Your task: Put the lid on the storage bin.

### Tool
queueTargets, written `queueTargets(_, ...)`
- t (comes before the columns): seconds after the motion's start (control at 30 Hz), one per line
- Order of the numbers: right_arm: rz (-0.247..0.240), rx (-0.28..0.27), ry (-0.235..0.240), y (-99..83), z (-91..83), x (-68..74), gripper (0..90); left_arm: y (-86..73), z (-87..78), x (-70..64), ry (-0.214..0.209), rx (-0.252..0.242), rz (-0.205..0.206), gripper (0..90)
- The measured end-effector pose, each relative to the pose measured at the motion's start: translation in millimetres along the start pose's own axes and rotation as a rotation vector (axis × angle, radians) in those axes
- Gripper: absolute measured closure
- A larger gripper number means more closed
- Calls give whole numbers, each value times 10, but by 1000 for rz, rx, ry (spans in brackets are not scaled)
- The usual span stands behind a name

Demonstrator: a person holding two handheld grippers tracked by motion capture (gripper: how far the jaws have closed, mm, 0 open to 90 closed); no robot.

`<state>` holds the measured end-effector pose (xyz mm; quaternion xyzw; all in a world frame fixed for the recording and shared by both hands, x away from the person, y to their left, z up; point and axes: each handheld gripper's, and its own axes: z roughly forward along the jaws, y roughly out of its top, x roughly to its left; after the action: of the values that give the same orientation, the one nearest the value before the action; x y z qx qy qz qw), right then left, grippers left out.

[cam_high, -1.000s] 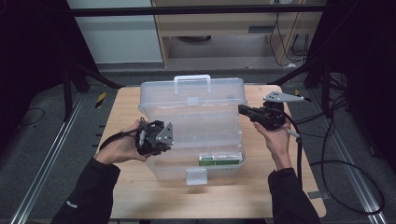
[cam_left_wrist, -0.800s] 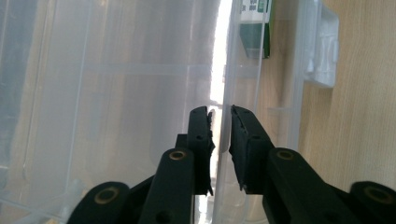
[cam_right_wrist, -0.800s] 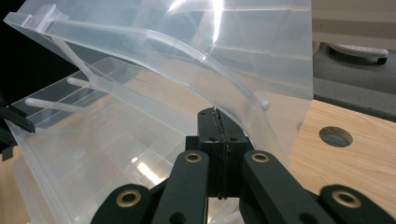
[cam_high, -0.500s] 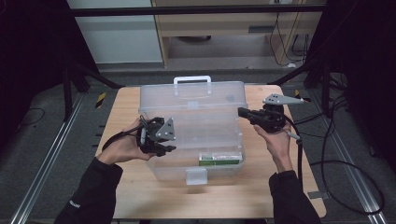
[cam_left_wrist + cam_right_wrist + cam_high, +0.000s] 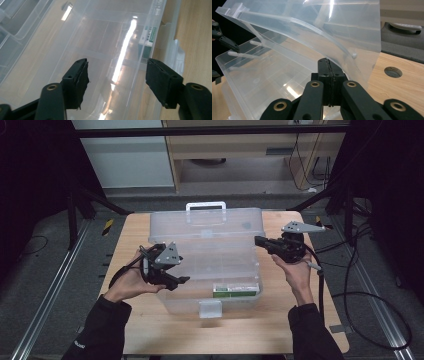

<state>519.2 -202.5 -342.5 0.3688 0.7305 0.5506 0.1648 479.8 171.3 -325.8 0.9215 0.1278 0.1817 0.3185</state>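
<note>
Storage box (image 5: 207, 257), a clear plastic one with a hinged lid (image 5: 206, 224), is sitting in the middle of the desk (image 5: 280, 320), with the lid standing raised at the box's far side and its white handle (image 5: 205, 206) at the top. At the box's right edge the right claw (image 5: 260, 240) is resting with its jaws pressed tight together; in the right gripper view they are meeting just below the lid's curved edge (image 5: 317, 27), and whether any plastic is pinched between them is hard to tell. At the box's left edge the left claw (image 5: 181, 281) is hovering wide apart over the open interior, gripping nothing.

My worry is that the lid is leaning on little support, so a slip of the right claw could let it drop shut onto the left claw reaching inside. A sideways nudge might also slide the light box across the desk.

Inside the box, clear dividers are forming shallow compartments that look mostly bare. A small green-and-white packet (image 5: 229, 290) is lying against the box's near wall, towards its right corner.
</note>
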Motion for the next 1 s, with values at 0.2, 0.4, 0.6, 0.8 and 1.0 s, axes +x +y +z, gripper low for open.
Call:
queueTargets(0.2, -2, 0, -1, -4, -1, 3, 899, -108, -36, -3, 32, -40, -58, 310)
queueTargets(0.4, -5, 0, -1, -6, -1, 3, 895, -240, -107, 14, 68, -77, -113, 290)
queueTargets(0.6, -5, 3, -2, -7, -4, 11, 890, -382, -239, 39, 107, -128, -178, 286)
queueTargets(0.8, -8, 6, -2, -8, -6, 14, 886, -551, -368, 91, 156, -154, -236, 280)
queueTargets(1.0, -12, 14, -3, -11, -8, 33, 878, -746, -433, 146, 195, -168, -300, 265)
